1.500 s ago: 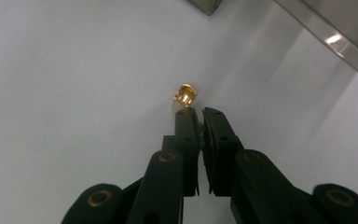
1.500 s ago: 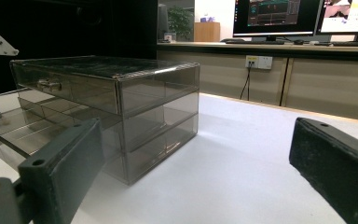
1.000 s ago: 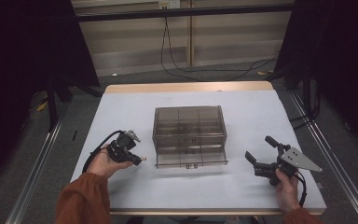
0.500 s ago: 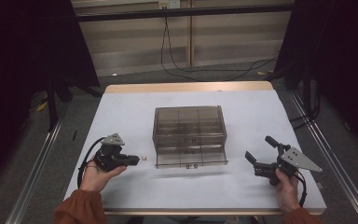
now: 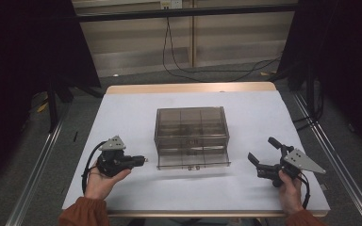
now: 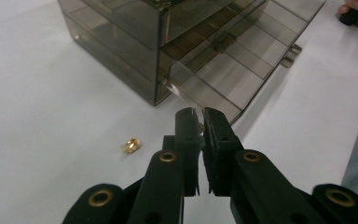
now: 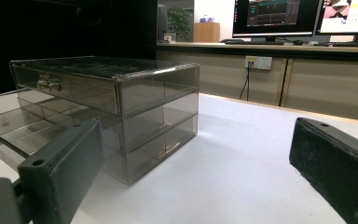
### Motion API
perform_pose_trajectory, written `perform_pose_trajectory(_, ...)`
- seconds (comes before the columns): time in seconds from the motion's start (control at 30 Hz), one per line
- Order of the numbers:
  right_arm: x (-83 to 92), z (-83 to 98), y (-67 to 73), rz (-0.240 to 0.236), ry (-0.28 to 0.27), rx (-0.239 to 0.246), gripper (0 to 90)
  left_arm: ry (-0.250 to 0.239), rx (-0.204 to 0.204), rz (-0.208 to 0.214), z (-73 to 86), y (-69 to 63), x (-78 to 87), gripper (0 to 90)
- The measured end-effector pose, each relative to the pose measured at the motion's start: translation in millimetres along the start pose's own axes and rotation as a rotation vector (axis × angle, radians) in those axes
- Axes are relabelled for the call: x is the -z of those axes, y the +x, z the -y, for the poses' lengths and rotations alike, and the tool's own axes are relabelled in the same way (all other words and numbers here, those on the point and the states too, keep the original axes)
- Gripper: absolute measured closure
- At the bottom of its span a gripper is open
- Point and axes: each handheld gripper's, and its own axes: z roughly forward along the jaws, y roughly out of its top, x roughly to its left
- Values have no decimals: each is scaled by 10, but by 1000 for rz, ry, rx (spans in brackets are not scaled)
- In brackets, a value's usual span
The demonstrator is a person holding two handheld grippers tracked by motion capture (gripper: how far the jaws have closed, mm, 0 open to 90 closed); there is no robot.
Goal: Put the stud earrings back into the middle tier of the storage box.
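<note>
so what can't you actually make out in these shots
- Whether the left gripper fingers pinch something: a tiny pale bit shows at the tips in the left gripper view, too small to name.
- Contents of the drawer box: smoked walls blur them in all views.
- The small brass ring on the table: too small to identify.
- Right gripper fingertips: cut off by the right gripper view's edges.

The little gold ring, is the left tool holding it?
No, the gold ring lies on the white table beside the shut left tool.
</note>
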Motion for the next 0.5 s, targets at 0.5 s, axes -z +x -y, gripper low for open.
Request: perform_pose_trajectory(0.5,-1,0,2,-3,2,3,26,-1,-86,61,-388,-204,-228,854)
